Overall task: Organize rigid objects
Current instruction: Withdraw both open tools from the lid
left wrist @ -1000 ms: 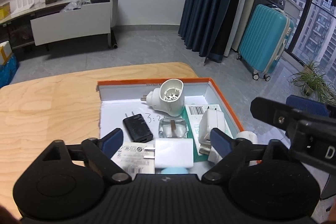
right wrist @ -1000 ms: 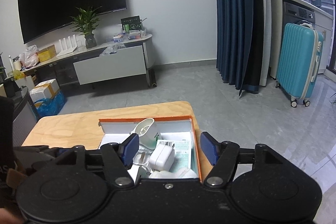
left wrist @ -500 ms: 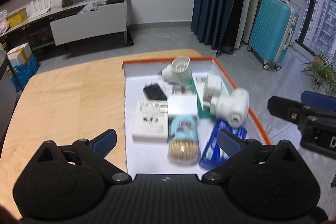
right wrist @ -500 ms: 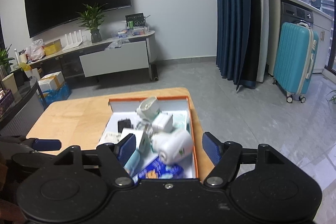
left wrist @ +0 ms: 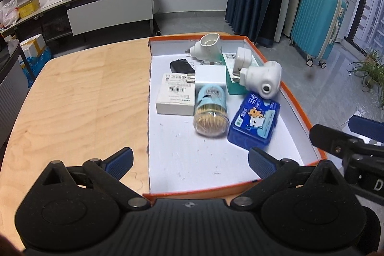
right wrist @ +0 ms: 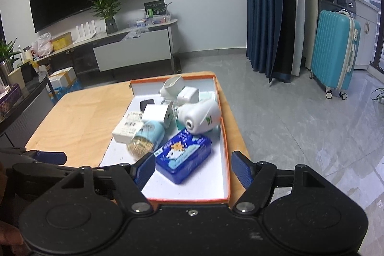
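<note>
An orange-rimmed white box (left wrist: pixel 297 112) (right wrist: pixel 226 140) sits on the right part of a wooden table (left wrist: pixel 79 97) (right wrist: pixel 81 116). It holds a blue tissue pack (left wrist: pixel 254 122) (right wrist: pixel 183 155), a toothpick jar (left wrist: pixel 211 109) (right wrist: pixel 146 137) on its side, a white carton (left wrist: pixel 176 94), a white charger (left wrist: pixel 211 74) (right wrist: pixel 158 114), a black adapter (left wrist: pixel 181 66), and white plug-in devices (left wrist: pixel 262 78) (right wrist: pixel 200 118). My left gripper (left wrist: pixel 189 160) is open and empty above the box's near end. My right gripper (right wrist: pixel 193 170) is open and empty over the near right part.
The table's right edge drops to a grey tiled floor. A teal suitcase (left wrist: pixel 316 23) (right wrist: pixel 336 49) and blue curtains (right wrist: pixel 268 11) stand to the right. A TV console (right wrist: pixel 129 44) with a plant is at the far wall. The right gripper shows in the left wrist view (left wrist: pixel 348 145).
Both grippers have pulled back and risen from the box. The toothpick jar, blue tissue pack and round white plug device now lie in full view in the box.
</note>
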Demonstrator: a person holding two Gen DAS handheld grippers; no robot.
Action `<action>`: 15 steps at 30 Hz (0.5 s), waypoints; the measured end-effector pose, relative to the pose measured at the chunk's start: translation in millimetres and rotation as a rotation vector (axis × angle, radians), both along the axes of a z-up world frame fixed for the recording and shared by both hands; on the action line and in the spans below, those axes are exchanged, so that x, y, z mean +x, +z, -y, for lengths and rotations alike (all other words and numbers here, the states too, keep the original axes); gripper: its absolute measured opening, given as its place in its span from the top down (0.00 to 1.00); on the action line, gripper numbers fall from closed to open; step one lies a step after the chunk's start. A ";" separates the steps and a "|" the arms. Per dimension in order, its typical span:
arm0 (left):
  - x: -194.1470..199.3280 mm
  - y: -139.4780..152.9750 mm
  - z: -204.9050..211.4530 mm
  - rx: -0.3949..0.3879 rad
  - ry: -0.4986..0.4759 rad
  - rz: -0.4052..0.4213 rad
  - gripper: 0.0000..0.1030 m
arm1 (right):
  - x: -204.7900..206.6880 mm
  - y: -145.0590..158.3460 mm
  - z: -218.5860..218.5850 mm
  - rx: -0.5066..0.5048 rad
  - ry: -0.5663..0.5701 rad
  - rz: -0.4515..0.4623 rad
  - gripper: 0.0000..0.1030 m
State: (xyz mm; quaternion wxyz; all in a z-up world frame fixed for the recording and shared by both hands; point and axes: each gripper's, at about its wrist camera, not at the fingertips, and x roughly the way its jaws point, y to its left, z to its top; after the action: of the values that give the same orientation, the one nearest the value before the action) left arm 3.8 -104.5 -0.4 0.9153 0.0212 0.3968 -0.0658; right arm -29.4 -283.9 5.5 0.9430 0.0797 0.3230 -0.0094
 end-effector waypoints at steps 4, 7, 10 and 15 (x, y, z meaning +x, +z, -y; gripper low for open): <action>-6.6 2.8 -0.9 -0.015 0.004 0.008 0.00 | -6.1 2.2 -0.7 0.003 0.001 0.014 0.20; -9.0 4.8 -1.1 -0.021 0.012 0.015 0.00 | -8.7 3.0 -1.5 -0.001 0.003 0.020 0.20; -9.6 5.1 -0.7 -0.023 0.017 0.019 0.00 | -10.1 2.9 -2.7 -0.002 0.006 0.021 0.20; -10.8 3.7 -1.7 -0.025 0.022 0.016 0.00 | -10.9 2.3 -2.0 -0.005 0.008 0.019 0.20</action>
State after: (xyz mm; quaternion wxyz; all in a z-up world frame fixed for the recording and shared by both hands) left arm -7.0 -102.8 3.3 0.9193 0.0058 0.3888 -0.0606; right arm -40.4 -281.9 7.8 0.9462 0.0763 0.3145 -0.0056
